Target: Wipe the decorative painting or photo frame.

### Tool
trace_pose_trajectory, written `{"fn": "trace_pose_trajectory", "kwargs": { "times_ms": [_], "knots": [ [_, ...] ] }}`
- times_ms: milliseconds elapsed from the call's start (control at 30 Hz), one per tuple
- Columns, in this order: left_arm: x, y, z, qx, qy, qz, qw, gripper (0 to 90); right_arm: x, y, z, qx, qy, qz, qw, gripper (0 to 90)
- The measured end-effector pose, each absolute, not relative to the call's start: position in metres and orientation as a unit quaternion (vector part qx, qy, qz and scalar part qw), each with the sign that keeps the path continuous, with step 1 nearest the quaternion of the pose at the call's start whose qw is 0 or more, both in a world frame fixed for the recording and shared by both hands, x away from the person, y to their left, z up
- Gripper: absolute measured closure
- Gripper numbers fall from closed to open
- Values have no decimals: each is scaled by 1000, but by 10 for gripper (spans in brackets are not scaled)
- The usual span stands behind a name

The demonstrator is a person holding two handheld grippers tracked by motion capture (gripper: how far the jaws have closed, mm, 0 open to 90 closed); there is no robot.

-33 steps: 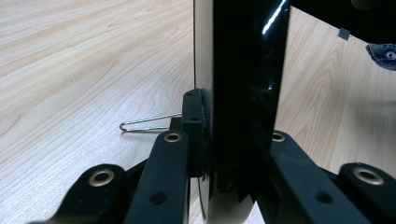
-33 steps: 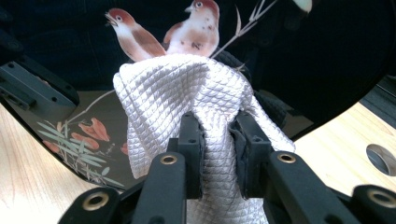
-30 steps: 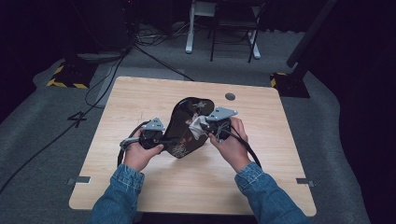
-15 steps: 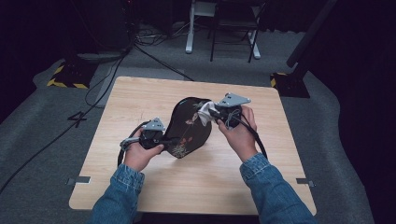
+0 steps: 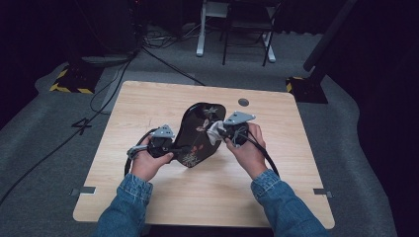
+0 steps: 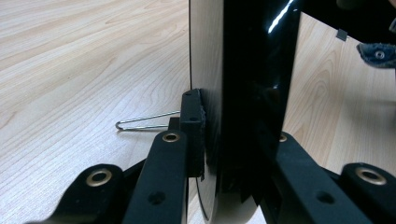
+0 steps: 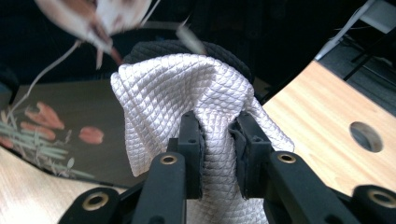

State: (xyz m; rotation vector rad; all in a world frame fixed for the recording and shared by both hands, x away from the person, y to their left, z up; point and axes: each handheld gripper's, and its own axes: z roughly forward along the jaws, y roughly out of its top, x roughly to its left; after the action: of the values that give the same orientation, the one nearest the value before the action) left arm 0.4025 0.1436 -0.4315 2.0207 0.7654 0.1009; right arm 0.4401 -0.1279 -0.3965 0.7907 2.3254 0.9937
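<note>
L tongs [image 5: 179, 148] clamp glossy black oval lacquer tray w/ flower print [image 5: 197, 133] tilted up on light wood worktop [image 5: 148, 103], R tongs [image 5: 221, 132] pinch white quilted cloth [image 5: 215, 130] against tray face.

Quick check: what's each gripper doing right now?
Left gripper: closed on the edge of the black tray.
Right gripper: closed on the white cloth, against the tray.

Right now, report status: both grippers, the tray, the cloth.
Left gripper shut on black tray edge, tray propped up off the table. Right gripper shut on white cloth, cloth against the tray's painted face. Nothing in the way.
</note>
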Motion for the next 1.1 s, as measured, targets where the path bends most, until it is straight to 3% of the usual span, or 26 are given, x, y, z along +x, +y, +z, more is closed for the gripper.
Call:
{"fn": "trace_pose_trajectory", "kwargs": {
  "times_ms": [167, 500, 1100],
  "knots": [
    [402, 144, -432, 826, 316, 44, 465, 796, 436, -122, -400, 283, 860, 354, 233, 753],
    [402, 143, -431, 829, 315, 47, 460, 798, 419, -98, -366, 235, 855, 388, 251, 752],
    [402, 144, -432, 824, 321, 35, 465, 785, 414, -95, -420, 227, 879, 342, 240, 753]
  ]
}}
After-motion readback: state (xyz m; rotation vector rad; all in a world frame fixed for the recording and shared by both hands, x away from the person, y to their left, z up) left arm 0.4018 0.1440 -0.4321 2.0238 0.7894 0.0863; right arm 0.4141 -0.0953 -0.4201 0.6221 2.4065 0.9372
